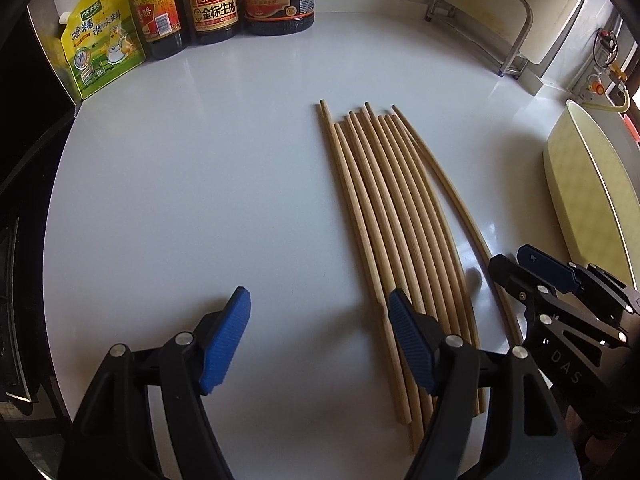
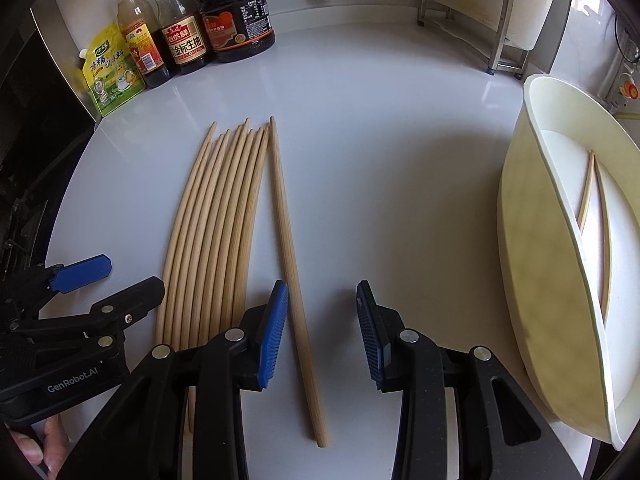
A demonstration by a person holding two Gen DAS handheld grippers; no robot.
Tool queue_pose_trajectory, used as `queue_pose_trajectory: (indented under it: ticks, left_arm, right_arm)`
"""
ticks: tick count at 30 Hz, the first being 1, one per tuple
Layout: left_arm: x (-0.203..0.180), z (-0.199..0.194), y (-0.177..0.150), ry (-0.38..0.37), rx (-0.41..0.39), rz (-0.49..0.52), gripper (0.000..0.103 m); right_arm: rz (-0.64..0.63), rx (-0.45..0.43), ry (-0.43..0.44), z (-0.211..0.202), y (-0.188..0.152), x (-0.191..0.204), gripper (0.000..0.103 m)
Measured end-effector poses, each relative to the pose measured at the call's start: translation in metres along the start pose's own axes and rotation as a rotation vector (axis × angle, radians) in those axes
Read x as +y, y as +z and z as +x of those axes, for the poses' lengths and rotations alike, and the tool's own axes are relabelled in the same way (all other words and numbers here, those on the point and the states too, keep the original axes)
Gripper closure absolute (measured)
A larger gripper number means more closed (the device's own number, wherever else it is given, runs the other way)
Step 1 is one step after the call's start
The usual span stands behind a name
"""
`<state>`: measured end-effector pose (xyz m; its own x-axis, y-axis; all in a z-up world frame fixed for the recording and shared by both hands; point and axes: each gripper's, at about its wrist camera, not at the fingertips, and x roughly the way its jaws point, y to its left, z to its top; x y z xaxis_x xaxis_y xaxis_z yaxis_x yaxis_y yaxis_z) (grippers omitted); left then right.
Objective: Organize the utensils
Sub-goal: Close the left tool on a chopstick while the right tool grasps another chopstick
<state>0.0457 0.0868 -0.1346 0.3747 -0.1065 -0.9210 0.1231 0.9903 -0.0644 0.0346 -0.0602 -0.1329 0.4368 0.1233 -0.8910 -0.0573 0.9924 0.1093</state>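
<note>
The right gripper (image 2: 322, 332) hangs over the desk (image 2: 380, 128) with its jaws partly spread and pinching nothing; one chopstick (image 2: 290, 264), set apart from the rest, runs between them close to the left pad, probably singled out so it can be picked up alone. The left gripper (image 1: 318, 340) has its jaws spread wide and empty, the right pad over the near ends of the bundle of chopsticks (image 1: 396, 232), perhaps to steady it while the loose one is taken. That bundle lies side by side, tips pointing away; I count about eight, though the near ends are hidden. To the right stands a pale tray (image 2: 532, 240) holding two chopsticks (image 2: 596, 216), seemingly the destination. At the back stand three sauce bottles (image 2: 182, 32) and one yellow seasoning pouch (image 2: 110, 76).
</note>
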Motion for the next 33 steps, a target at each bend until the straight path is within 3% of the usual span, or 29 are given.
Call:
queue_pose_trajectory:
  ticks: [15, 20, 33]
  left_arm:
    - [0.000, 0.004, -0.001, 0.007, 0.022, -0.011, 0.032]
    - [0.003, 0.006, 0.001, 0.022, 0.032, -0.020, 0.028]
    - [0.019, 0.007, 0.001, 0.076, 0.046, -0.037, 0.029]
  right_arm:
    - [-0.005, -0.003, -0.004, 0.000, 0.002, 0.003, 0.067]
    - [-0.010, -0.001, -0.008, 0.002, 0.004, 0.004, 0.067]
    - [-0.018, -0.004, -0.013, 0.004, 0.011, 0.001, 0.066]
